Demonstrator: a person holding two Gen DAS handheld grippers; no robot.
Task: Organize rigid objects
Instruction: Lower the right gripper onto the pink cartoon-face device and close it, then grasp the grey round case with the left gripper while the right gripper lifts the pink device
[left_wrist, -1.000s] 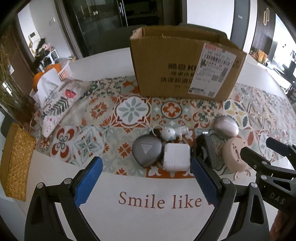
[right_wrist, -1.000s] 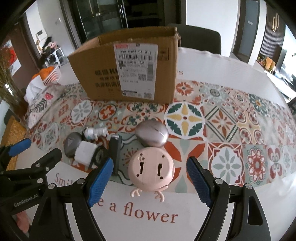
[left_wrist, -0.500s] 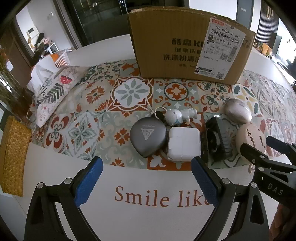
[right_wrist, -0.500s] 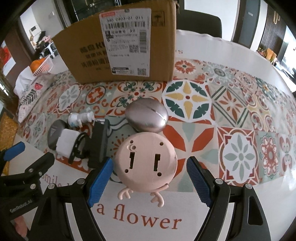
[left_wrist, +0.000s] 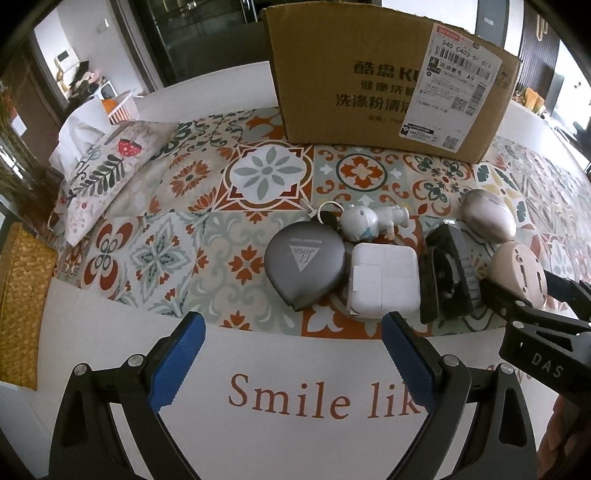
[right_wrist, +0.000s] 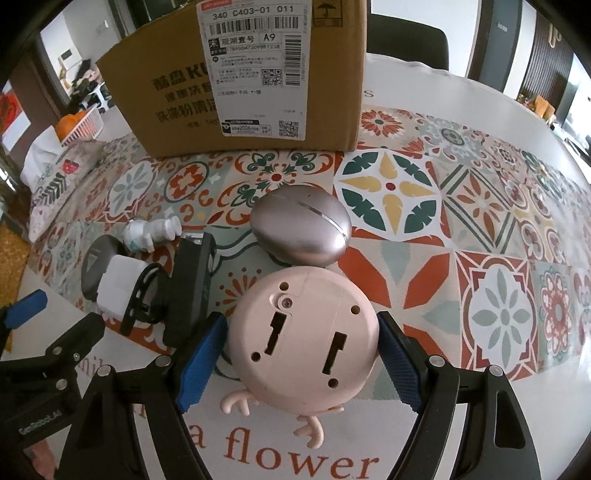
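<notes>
Brown cardboard box (right_wrist: 255, 85) with white shipping label: far side of counter (right_wrist: 461, 99), upright; interior hidden. Round pink plastic toy (right_wrist: 304, 338) with small feet: near edge, back upward, between the spread blue fingers (right_wrist: 201, 360) of the right gripper (right_wrist: 301, 360) (contact unclear). Mauve egg-shaped case (right_wrist: 301, 225): just beyond it. Grey teardrop pouch (left_wrist: 304, 271), white square charger (left_wrist: 384, 282), black device (left_wrist: 447, 275), white figurine (left_wrist: 371, 221): clustered left. Left gripper (left_wrist: 291, 363): fingers apart, holding nothing.

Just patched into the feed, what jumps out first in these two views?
The round pink gadget, lying underside up between the open right tool's fingers at the tablecloth's near edge. Just behind it rests a metallic egg-shaped case, and a big cardboard box stands at the back. The left tool hangs open before the grey pouch and white charger.
</notes>
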